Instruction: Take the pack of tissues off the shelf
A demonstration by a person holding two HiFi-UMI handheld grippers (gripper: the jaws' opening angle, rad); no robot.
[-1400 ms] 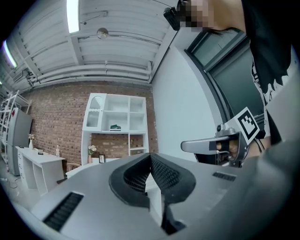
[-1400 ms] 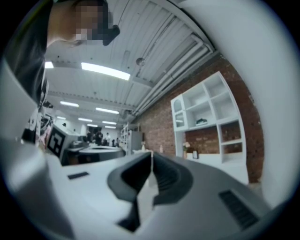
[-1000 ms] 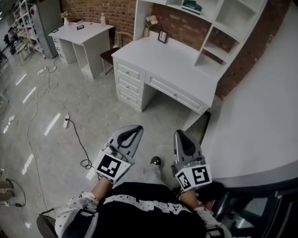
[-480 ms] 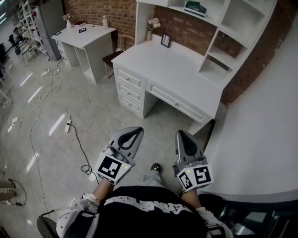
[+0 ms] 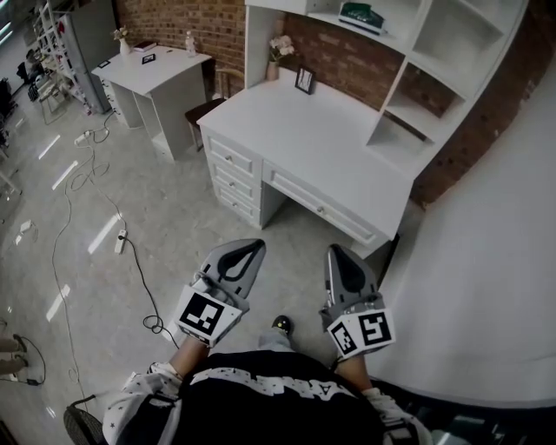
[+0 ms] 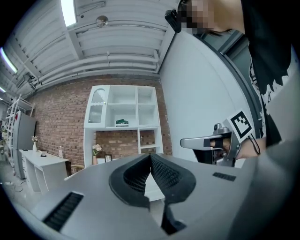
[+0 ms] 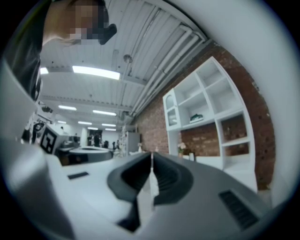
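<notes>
left claw: left gripper (image 5: 249,250) down at 7 o'clock in the head view, jaws pressed together, nothing in them
right claw: right gripper (image 5: 335,252) at 5 o'clock, just beside the left, jaws together as well, empty
pack of tissues: green pack (image 5: 358,13) lying on an upper shelf board, up at 12 o'clock, well apart from both claws
shelf: white shelf (image 5: 393,97) against the brick wall
desk: white desk (image 5: 321,130) with drawers, between claws and shelf

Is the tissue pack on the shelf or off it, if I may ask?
On it: the tissue pack lies in an upper compartment of the shelf.
</notes>
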